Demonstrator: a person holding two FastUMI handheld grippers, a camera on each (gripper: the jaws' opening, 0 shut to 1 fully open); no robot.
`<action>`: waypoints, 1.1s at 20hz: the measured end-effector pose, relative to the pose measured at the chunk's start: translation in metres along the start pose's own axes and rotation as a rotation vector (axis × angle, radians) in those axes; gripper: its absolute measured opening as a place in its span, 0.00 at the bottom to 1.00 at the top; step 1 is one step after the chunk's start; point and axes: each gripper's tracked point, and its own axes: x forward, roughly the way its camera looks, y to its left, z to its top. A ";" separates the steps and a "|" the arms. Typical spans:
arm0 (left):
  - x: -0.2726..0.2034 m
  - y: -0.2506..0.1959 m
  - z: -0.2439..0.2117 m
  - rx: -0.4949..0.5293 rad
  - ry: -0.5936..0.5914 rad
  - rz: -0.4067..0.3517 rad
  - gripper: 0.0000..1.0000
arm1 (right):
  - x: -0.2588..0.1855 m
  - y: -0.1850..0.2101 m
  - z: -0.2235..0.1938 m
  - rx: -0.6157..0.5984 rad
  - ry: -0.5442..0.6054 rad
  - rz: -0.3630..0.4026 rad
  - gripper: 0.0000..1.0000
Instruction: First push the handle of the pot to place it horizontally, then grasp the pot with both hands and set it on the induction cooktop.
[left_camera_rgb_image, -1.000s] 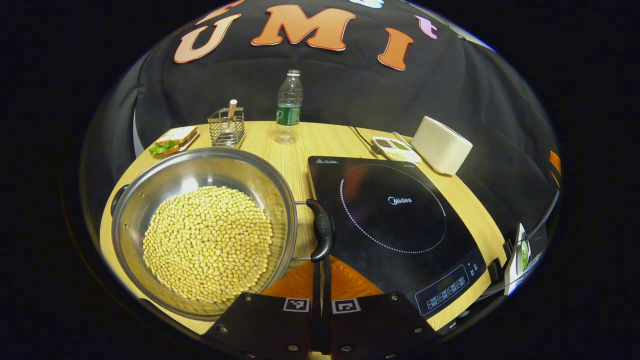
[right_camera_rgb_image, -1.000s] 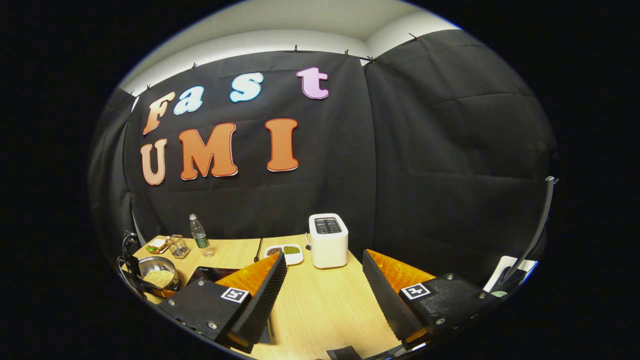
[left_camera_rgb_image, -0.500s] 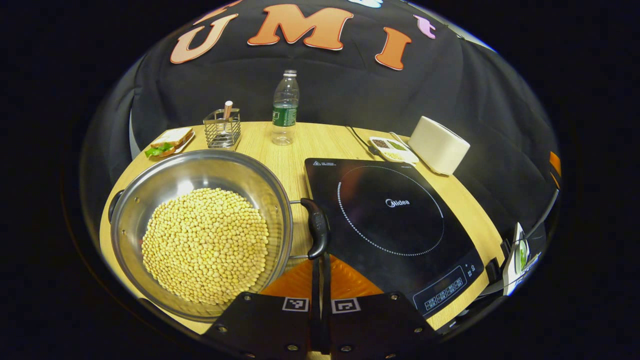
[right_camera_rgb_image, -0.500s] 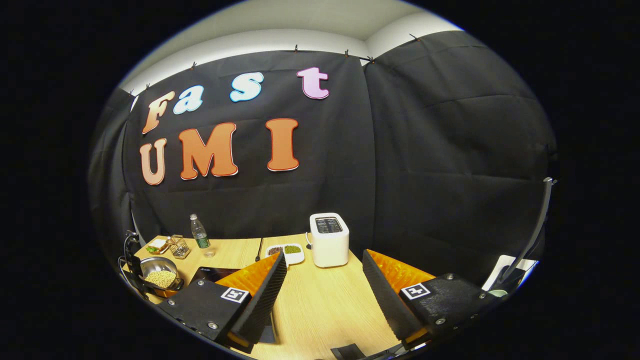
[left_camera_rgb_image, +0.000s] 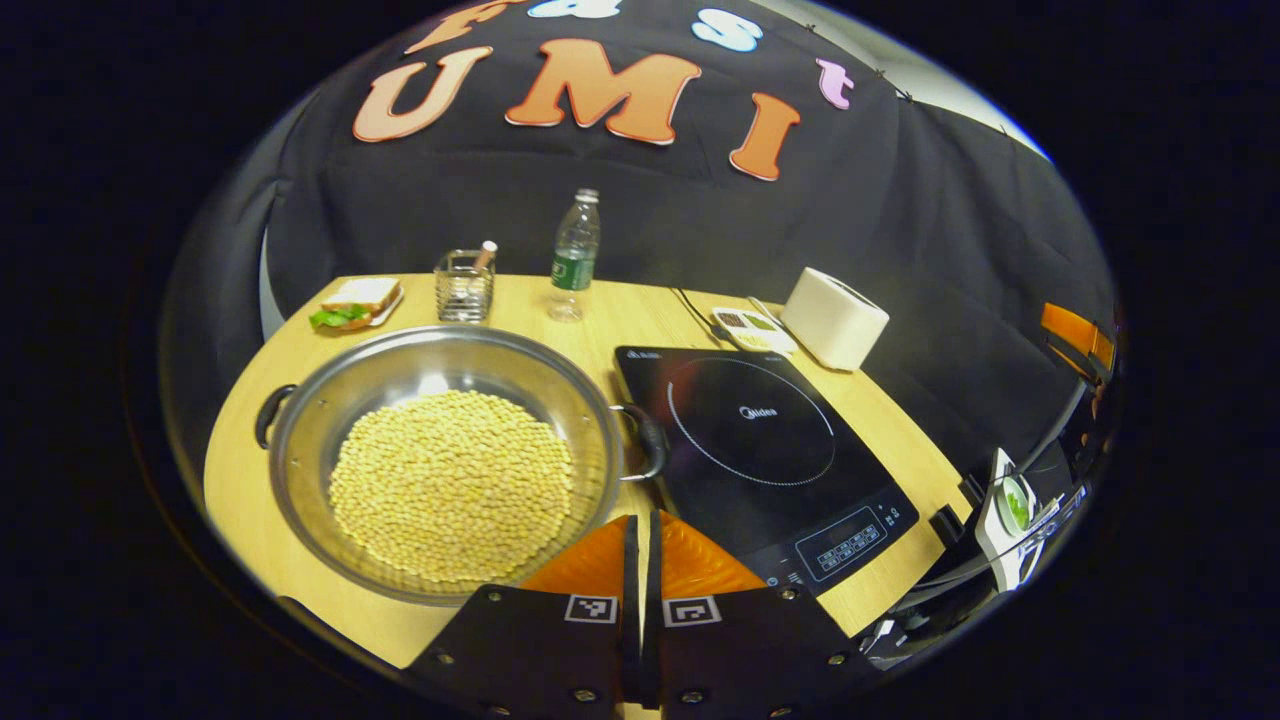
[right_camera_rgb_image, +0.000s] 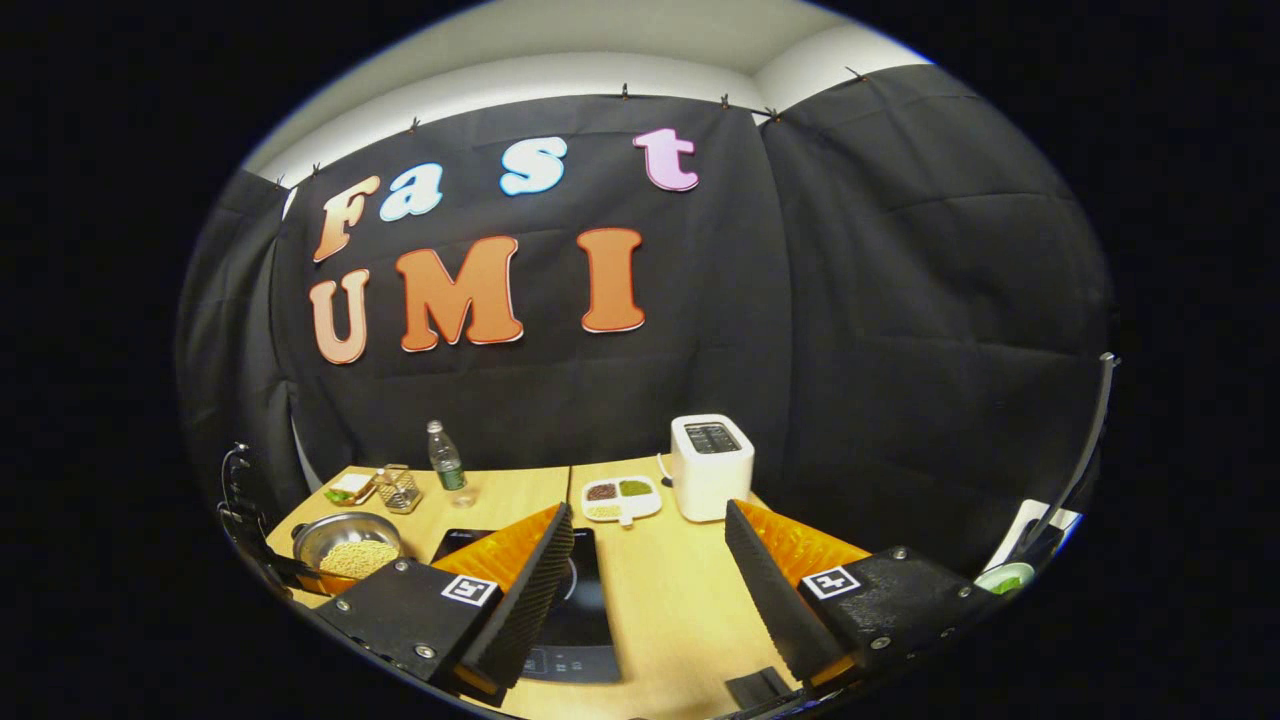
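A wide steel pot (left_camera_rgb_image: 452, 358) full of soybeans (left_camera_rgb_image: 450, 490) sits on the wooden table, left of the black induction cooktop (left_camera_rgb_image: 752, 432). Its right black handle (left_camera_rgb_image: 651, 446) juts out sideways toward the cooktop, and its left handle (left_camera_rgb_image: 268, 414) points the other way. My left gripper (left_camera_rgb_image: 640, 522) is shut and empty, a little short of the right handle and clear of it. In the right gripper view my right gripper (right_camera_rgb_image: 648, 560) hangs open and empty above the table, with the pot (right_camera_rgb_image: 338, 528) far to its left and the cooktop (right_camera_rgb_image: 580, 612) just beneath its left finger.
Along the back of the table (left_camera_rgb_image: 640, 320) stand a sandwich plate (left_camera_rgb_image: 358, 300), a wire holder (left_camera_rgb_image: 464, 286), a water bottle (left_camera_rgb_image: 574, 254), a divided dish of grains (left_camera_rgb_image: 752, 328) and a white toaster (left_camera_rgb_image: 832, 318). A cord (left_camera_rgb_image: 690, 304) runs behind the cooktop.
My left gripper, still shut, has drawn back and up from the pot's right handle, which it was touching. The right gripper stayed open and its view swung left over the cooktop.
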 end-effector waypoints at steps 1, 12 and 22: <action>-0.008 0.017 0.008 -0.003 -0.029 0.029 0.02 | -0.001 0.011 0.000 -0.004 0.002 0.013 0.95; -0.097 0.150 0.043 -0.006 -0.246 0.212 0.02 | 0.012 0.142 -0.020 0.003 0.024 0.150 0.95; -0.071 0.219 0.044 -0.067 -0.253 0.196 0.48 | 0.050 0.245 -0.074 -0.033 0.084 0.212 0.95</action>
